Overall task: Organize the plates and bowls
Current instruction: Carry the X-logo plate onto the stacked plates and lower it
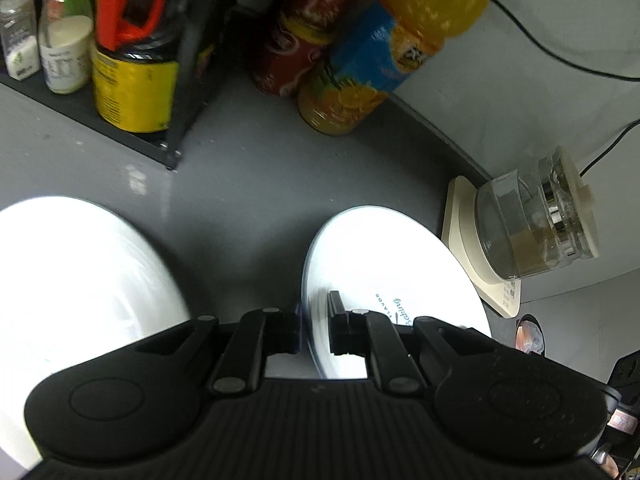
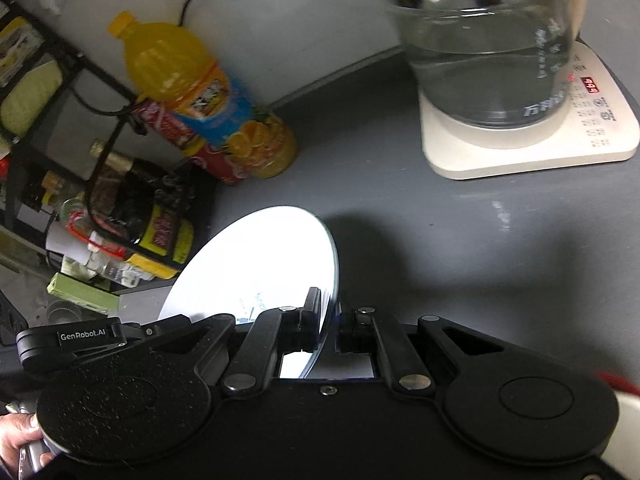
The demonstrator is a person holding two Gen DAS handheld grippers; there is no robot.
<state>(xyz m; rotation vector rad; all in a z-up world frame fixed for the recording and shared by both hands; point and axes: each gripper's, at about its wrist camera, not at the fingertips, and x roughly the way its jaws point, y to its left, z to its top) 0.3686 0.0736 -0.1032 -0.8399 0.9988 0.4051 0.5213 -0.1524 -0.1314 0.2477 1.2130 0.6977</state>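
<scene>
**Asker:** So where was the plate, and what had hold of it?

**Describer:** Seen from the left wrist, the left tool (image 1: 316,316) was pressed together on the near rim of a white plate (image 1: 392,280) with small print on its face. From the right wrist, the right tool (image 2: 328,314) was likewise pinching a rim, with white showing between its fingers. The print looked the same in both views, so I judged it one plate gripped by both tools side by side.

**Asker:** Why two grips on one plate?

**Describer:** Probably for steadiness. A thin, smooth rim pinched at one spot could swing, and two spots kept it from twisting. The plate was tilted, its far edge raised, and it cast a shadow on the grey bench (image 1: 248,184) — it looked clear of the surface rather than resting on it.

**Asker:** Anything else nearby?

**Describer:** A second plate (image 1: 80,280), glaring white, sat low at the left. It looked like a likely place to stack the first, though whether it lay flat on the bench I could not tell. Ahead stood an orange drink bottle (image 1: 360,80) beside a black rack (image 1: 176,120) of jars, and a glass kettle (image 1: 532,228) on its cream base to the right — breakable things to keep the plate away from.
</scene>
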